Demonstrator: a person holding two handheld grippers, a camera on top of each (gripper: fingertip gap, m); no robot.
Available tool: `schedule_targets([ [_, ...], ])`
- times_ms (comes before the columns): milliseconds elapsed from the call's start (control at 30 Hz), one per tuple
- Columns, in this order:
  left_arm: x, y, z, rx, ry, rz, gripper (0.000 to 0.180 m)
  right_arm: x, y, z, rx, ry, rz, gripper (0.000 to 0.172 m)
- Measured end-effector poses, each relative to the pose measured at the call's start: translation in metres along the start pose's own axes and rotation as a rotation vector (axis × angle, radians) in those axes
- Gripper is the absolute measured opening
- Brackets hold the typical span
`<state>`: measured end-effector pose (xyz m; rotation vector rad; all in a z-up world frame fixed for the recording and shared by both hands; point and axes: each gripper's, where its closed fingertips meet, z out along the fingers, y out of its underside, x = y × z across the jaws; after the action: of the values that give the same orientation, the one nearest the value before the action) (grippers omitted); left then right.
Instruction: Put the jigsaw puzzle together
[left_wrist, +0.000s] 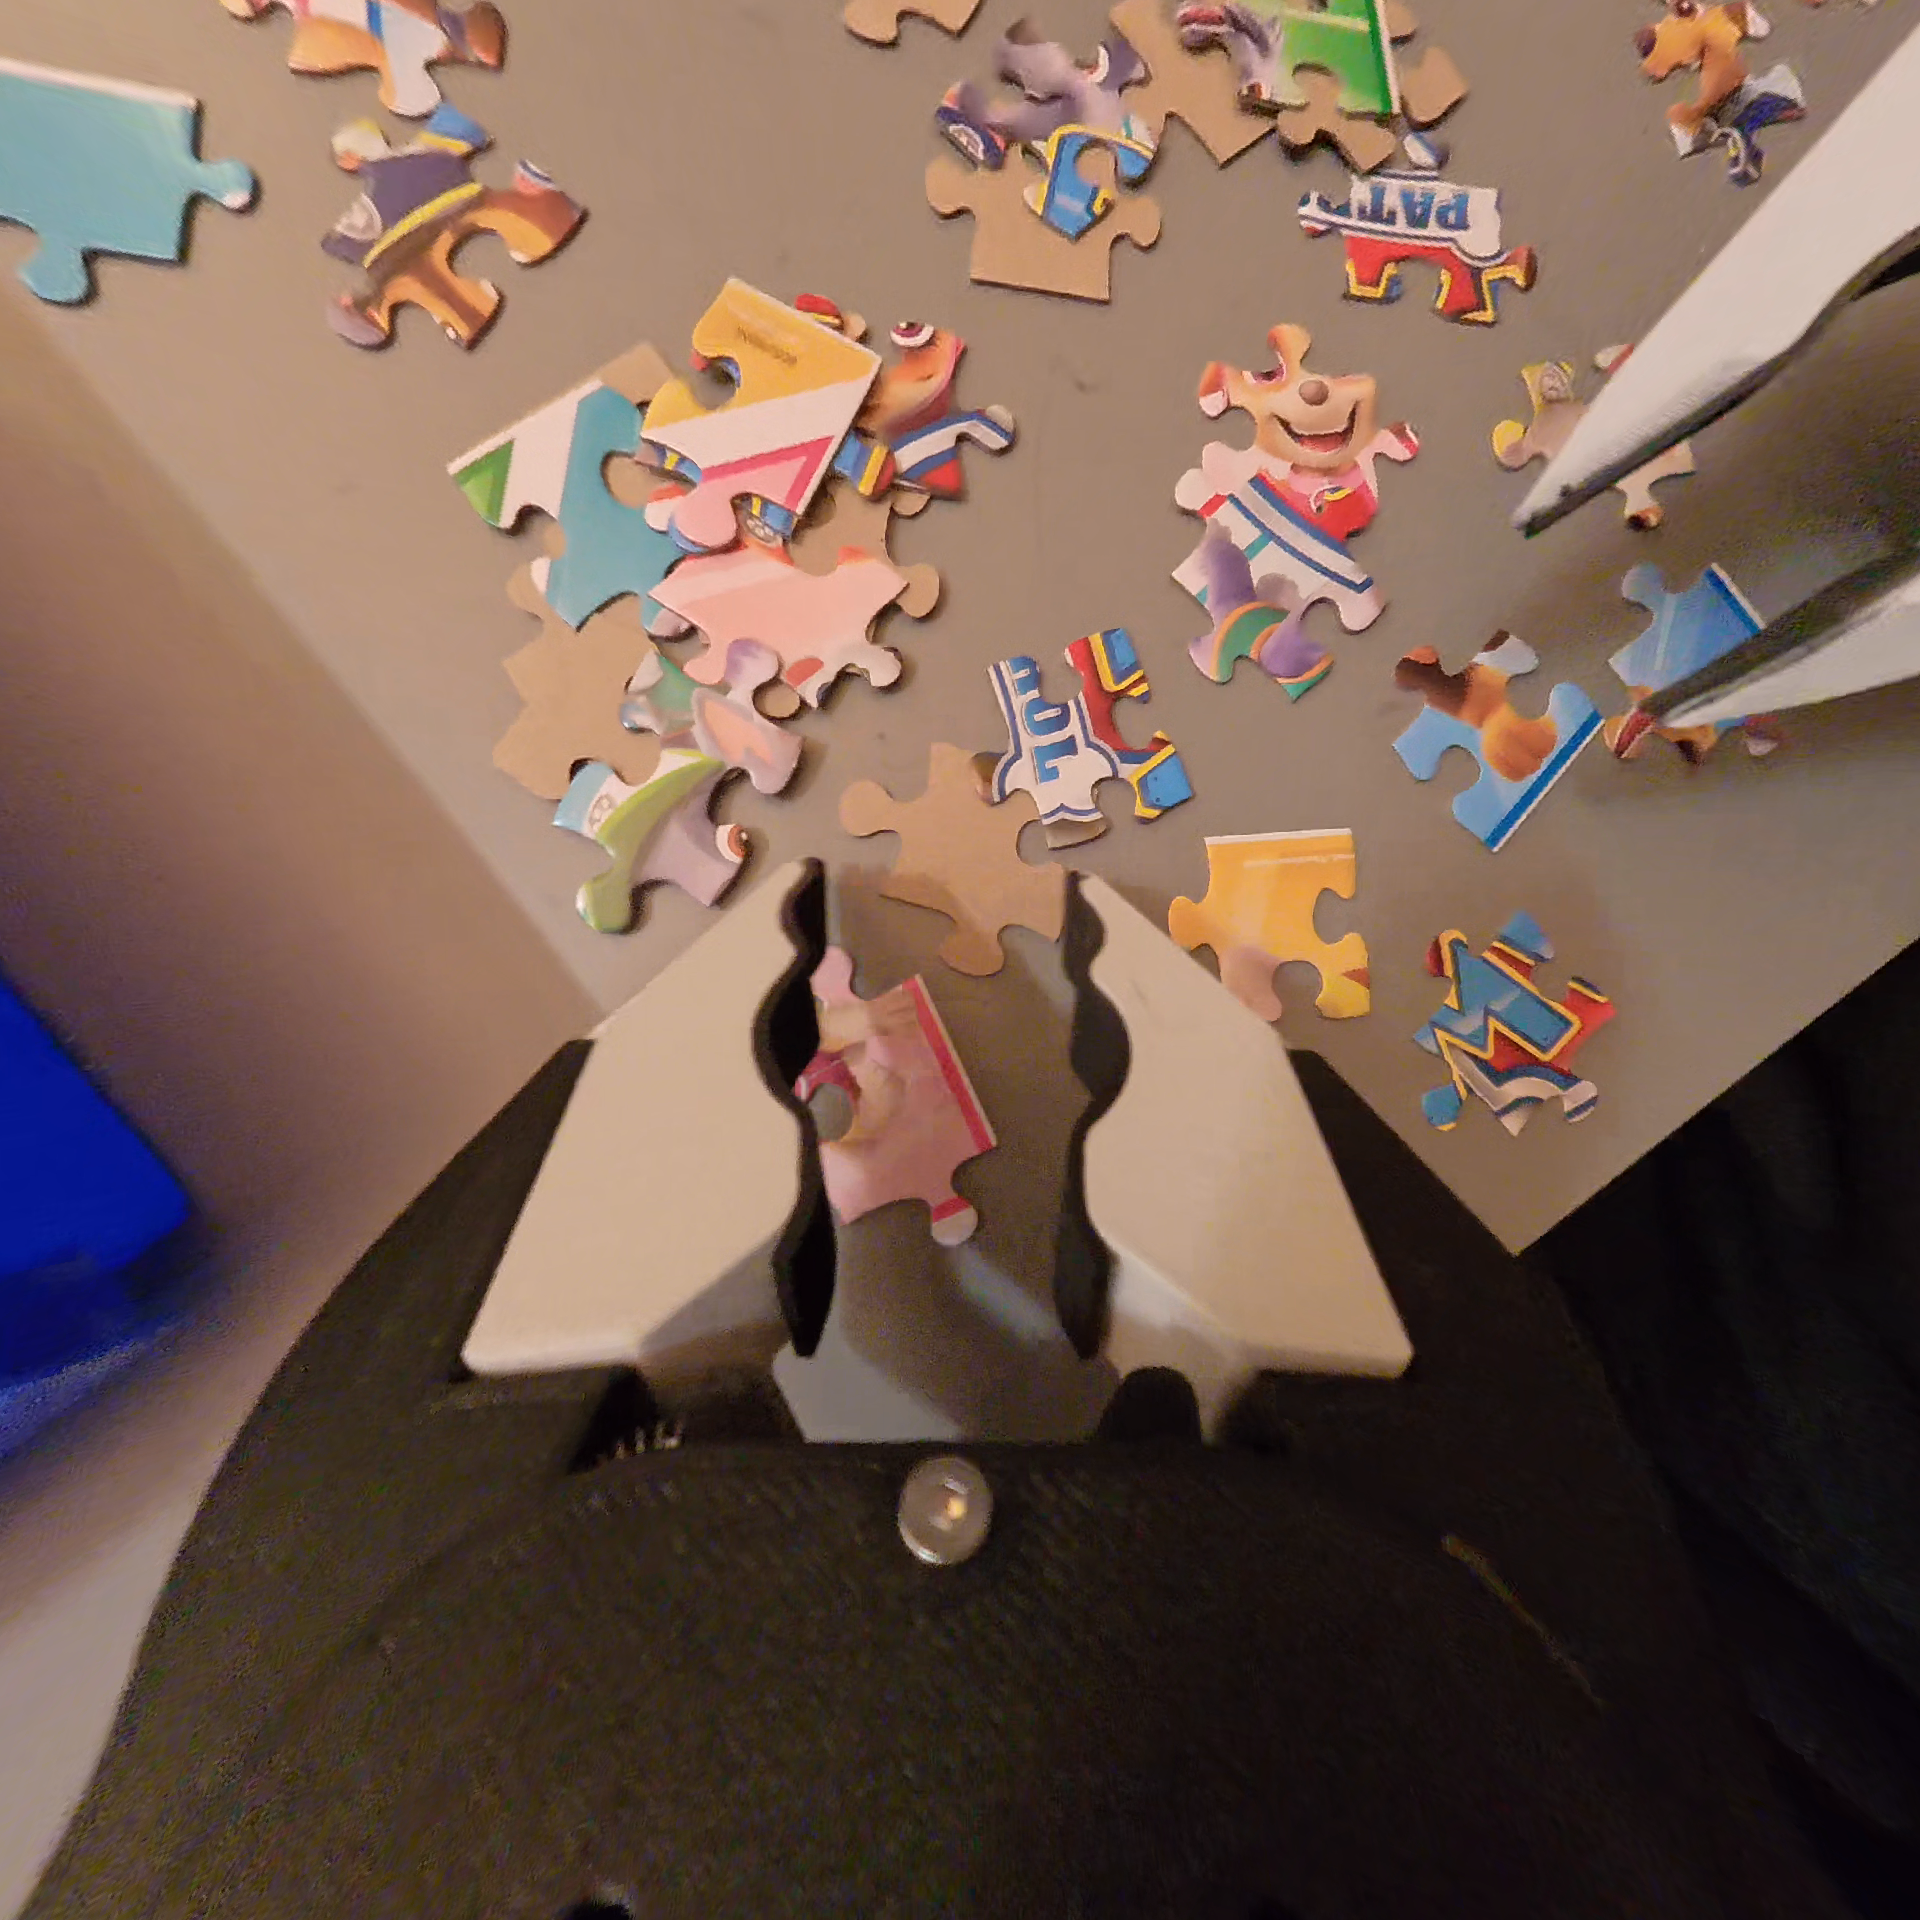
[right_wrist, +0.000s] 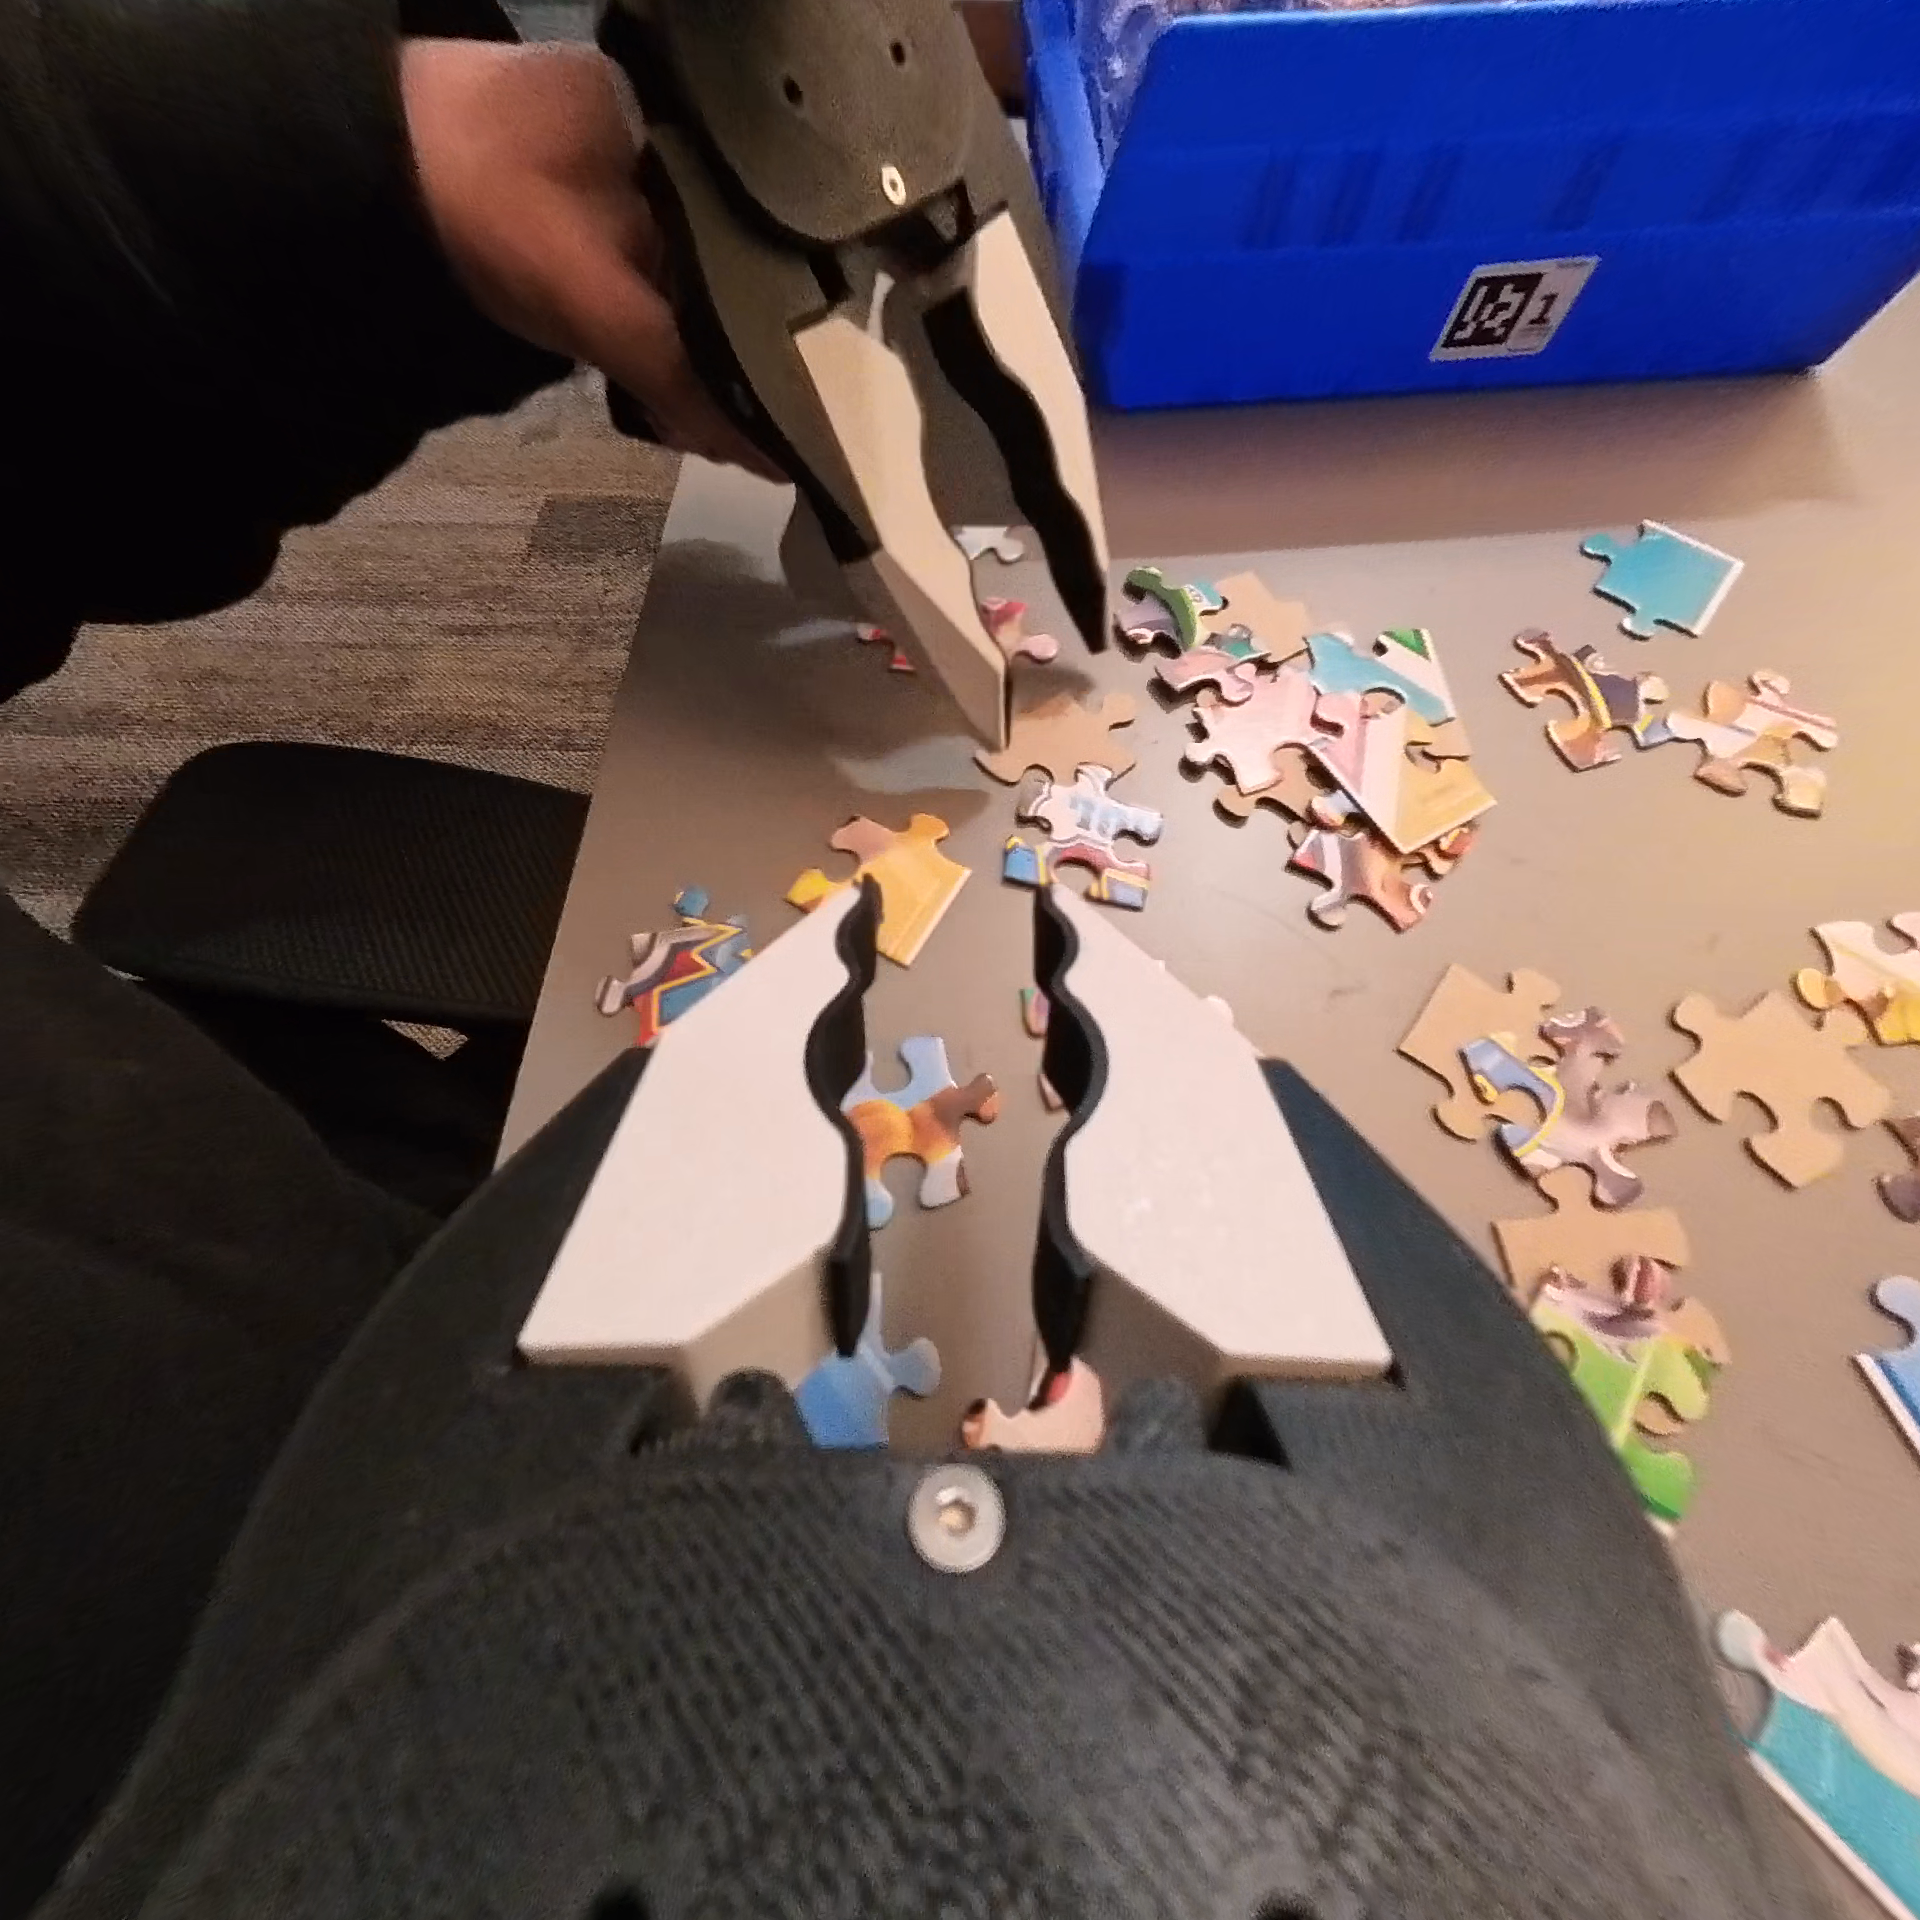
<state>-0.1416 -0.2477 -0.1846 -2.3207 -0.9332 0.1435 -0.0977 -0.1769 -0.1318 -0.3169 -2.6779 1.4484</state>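
The left gripper (left_wrist: 940, 883), jaws apart and clamping nothing, hangs low in the frame's centre over a pink, red-edged cardboard puzzle piece (left_wrist: 899, 1101) lying on the grey surface (left_wrist: 1143, 665), while the right gripper (right_wrist: 951, 904), jaws likewise apart and empty, hovers above a blue-and-orange dog-print piece (right_wrist: 914, 1122).

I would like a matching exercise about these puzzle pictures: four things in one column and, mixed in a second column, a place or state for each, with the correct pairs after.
Things
1. blue bin
2. brown puzzle piece
3. pink puzzle piece
4. left tongs

Places or states
A. lying face down, just beyond the left fingertips
B. standing at the far side of the table
C. open, nothing gripped
D. lying face up on the table, seen between the open left fingers

Pairs: 1-B, 2-A, 3-D, 4-C
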Motion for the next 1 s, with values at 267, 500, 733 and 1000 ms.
schedule_targets([
  [267,0.005,0.001,0.012,-0.015,-0.034,0.088,0.051,-0.003,0.004,-0.002,0.03,-0.041,0.078,0.028],
  [500,0.012,0.003,0.011,-0.028,-0.015,0.108,0.032,-0.001,0.004,-0.007,0.034,-0.024,0.077,0.028],
  [733,0.006,-0.004,-0.008,0.04,-0.026,0.059,0.032,0.0,0.004,-0.01,0.037,-0.013,0.073,0.027],
  [1000,-0.01,-0.008,-0.037,0.096,-0.084,0.018,0.033,0.001,0.007,-0.009,0.021,0.006,0.054,0.028],
])
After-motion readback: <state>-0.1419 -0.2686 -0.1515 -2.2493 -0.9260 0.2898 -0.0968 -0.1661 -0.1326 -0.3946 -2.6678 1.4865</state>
